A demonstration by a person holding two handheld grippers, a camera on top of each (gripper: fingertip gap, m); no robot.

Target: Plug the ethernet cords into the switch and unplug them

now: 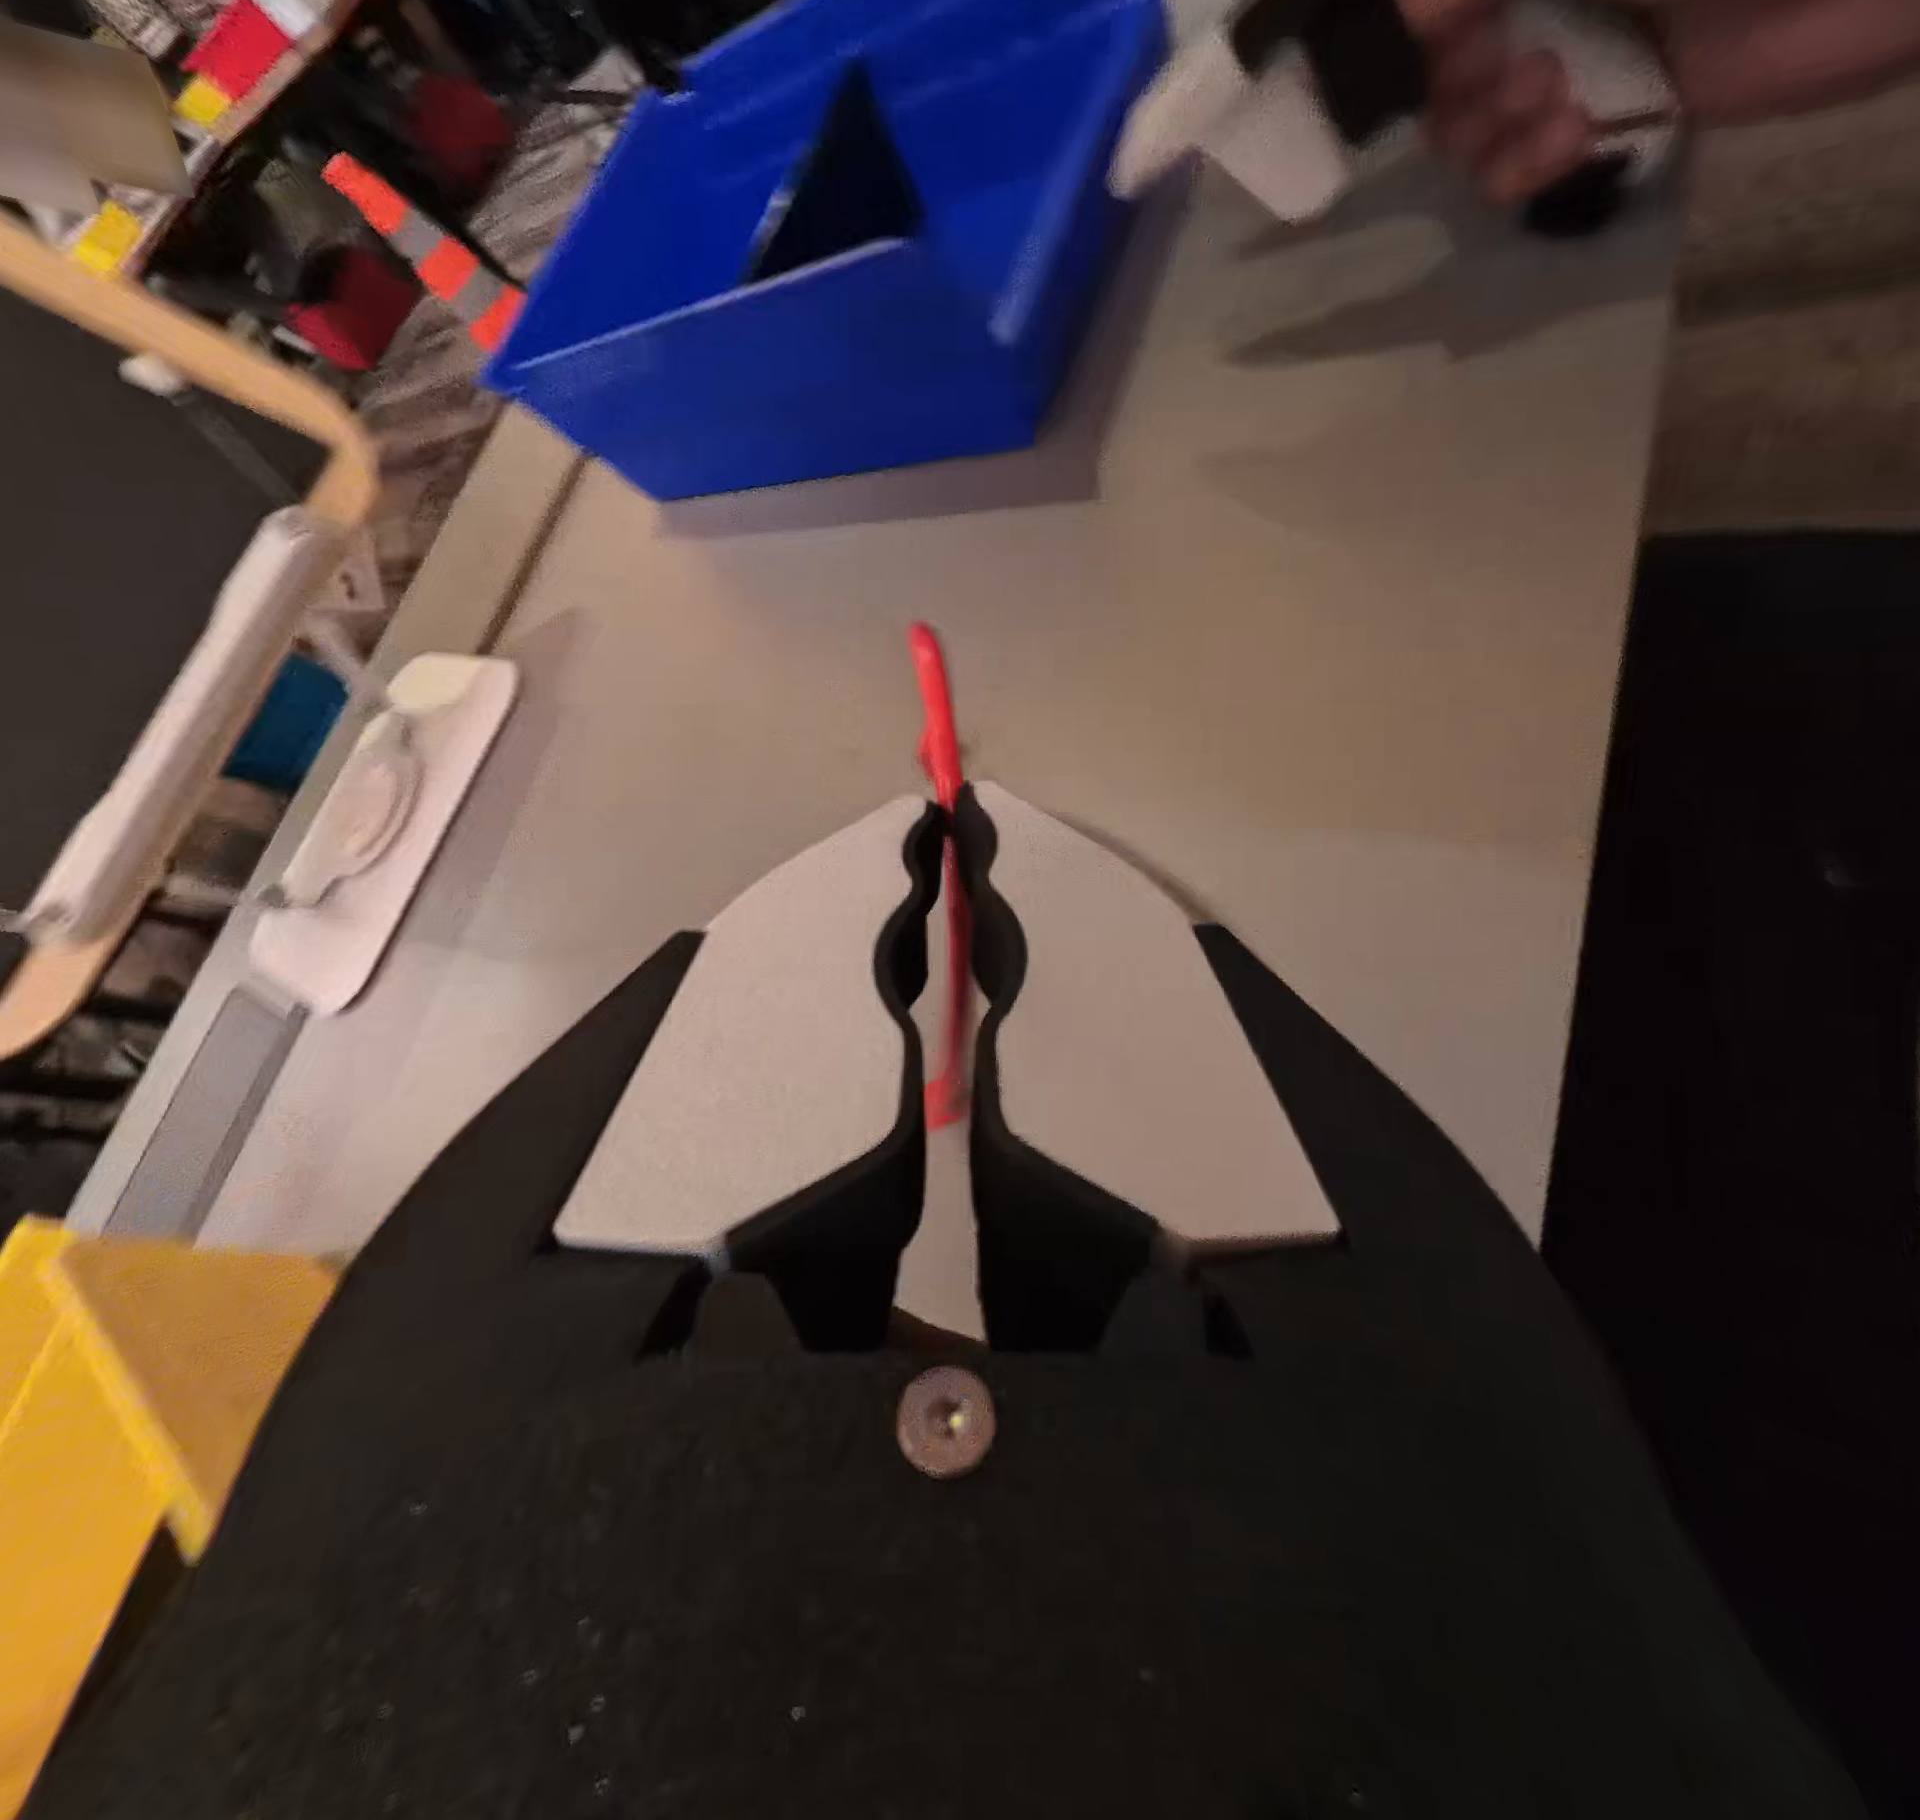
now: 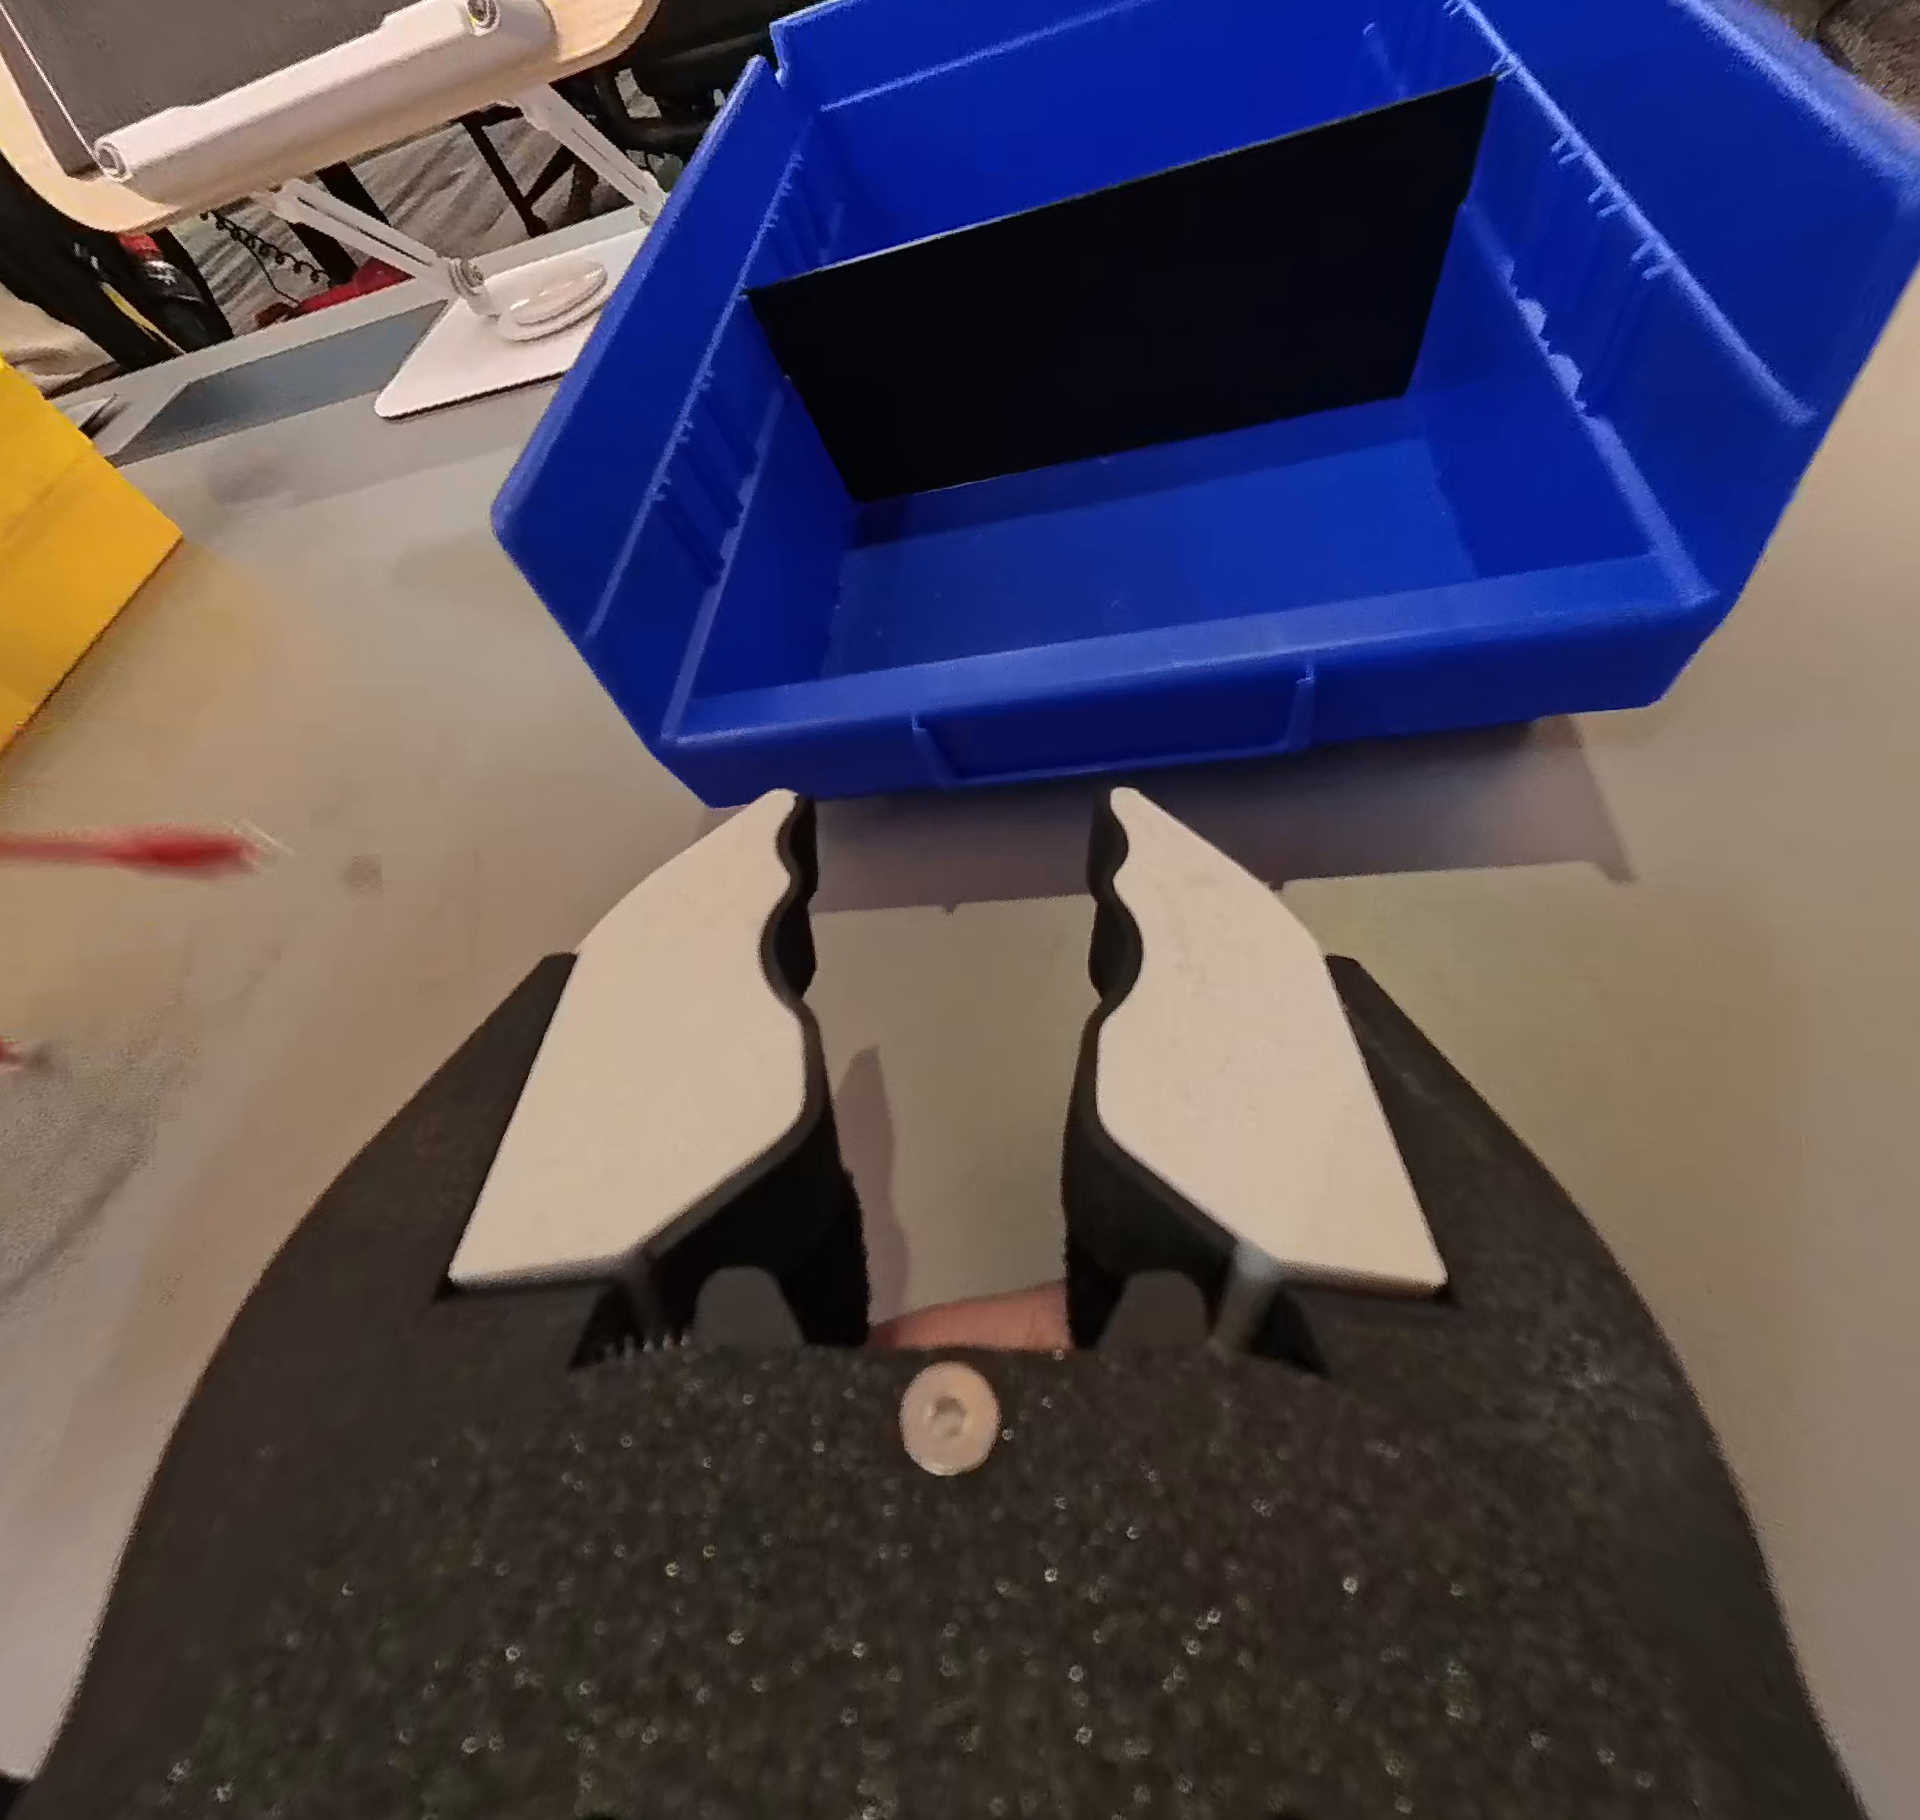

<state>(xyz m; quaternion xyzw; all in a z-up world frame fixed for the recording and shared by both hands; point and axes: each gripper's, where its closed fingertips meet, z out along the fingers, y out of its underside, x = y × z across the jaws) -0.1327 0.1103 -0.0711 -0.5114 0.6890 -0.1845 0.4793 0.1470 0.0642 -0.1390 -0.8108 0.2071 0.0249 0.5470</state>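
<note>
Glossy moulded plastic blue bin point(image 2: 1195, 690), matt smooth grey table point(image 2: 416, 627), grainy black gripper body

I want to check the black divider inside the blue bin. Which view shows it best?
The right wrist view: the black divider stands sharp and whole across the blue bin. The left wrist view shows only a blurred, dark corner.

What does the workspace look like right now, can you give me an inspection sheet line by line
Surface: grey table, mostly bare.
Job's things: red cord pinched in the left gripper; no switch seen.
Clutter: blue bin with a black divider, front part empty; yellow bin at the table's left edge.
Grippers: left shut on the cord; right gripper open, empty, facing the blue bin.
Cables: red cord only, blurred.
Surroundings: white lamp on a flat base, orange cone, shelves behind.
</note>
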